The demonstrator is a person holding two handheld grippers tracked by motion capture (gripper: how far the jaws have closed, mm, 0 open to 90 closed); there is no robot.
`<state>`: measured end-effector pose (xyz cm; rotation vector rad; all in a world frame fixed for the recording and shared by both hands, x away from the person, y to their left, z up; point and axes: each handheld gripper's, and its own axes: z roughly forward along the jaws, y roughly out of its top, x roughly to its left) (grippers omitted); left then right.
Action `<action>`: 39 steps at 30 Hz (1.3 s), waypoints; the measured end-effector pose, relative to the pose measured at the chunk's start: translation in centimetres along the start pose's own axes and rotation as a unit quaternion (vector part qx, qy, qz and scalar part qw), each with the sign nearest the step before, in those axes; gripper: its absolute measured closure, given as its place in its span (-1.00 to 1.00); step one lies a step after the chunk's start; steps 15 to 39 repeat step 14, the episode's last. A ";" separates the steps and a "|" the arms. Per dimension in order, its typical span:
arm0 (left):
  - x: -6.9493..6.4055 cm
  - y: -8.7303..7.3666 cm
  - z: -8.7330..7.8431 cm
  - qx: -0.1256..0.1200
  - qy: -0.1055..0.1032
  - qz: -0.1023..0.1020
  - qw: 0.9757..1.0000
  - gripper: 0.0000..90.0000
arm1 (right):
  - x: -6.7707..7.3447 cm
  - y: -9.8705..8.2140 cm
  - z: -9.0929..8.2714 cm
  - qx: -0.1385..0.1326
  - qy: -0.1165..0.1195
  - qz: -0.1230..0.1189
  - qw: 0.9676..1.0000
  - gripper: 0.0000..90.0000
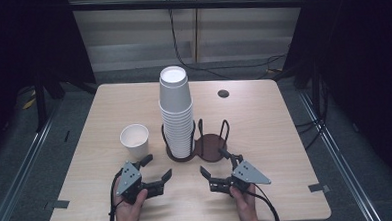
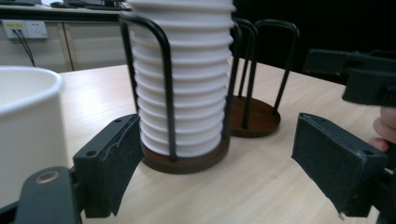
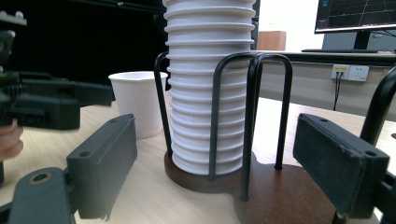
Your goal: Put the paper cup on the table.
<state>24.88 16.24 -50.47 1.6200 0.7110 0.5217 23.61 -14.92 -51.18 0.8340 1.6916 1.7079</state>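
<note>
A tall stack of white paper cups [image 1: 176, 109] [image 2: 184, 74] [image 3: 210, 84] stands in the left ring of a brown two-place wire holder [image 1: 205, 147] [image 2: 254, 119] [image 3: 275, 191]. The holder's right place is bare. A single white cup [image 1: 134, 139] [image 2: 28, 135] [image 3: 135, 100] stands upright left of the holder. My left gripper [image 1: 156, 168] [image 2: 215, 163] is open, near the front of the single cup and holder. My right gripper [image 1: 214, 164] [image 3: 215, 172] is open just in front of the holder's bare place. Both hold nothing.
The light wood table [image 1: 265, 127] has a round cable hole [image 1: 223, 93] at the back right. Dark curtains flank the table, and cables [image 1: 192, 60] run along the floor behind it. A monitor [image 3: 357, 16] shows in the right gripper view.
</note>
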 end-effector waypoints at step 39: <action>-0.7 -0.8 -1.2 -0.076 -0.011 0.026 0.997 -0.65 | 0.1 0.0 0.0 0.003 -0.008 0.001 1.000 -0.71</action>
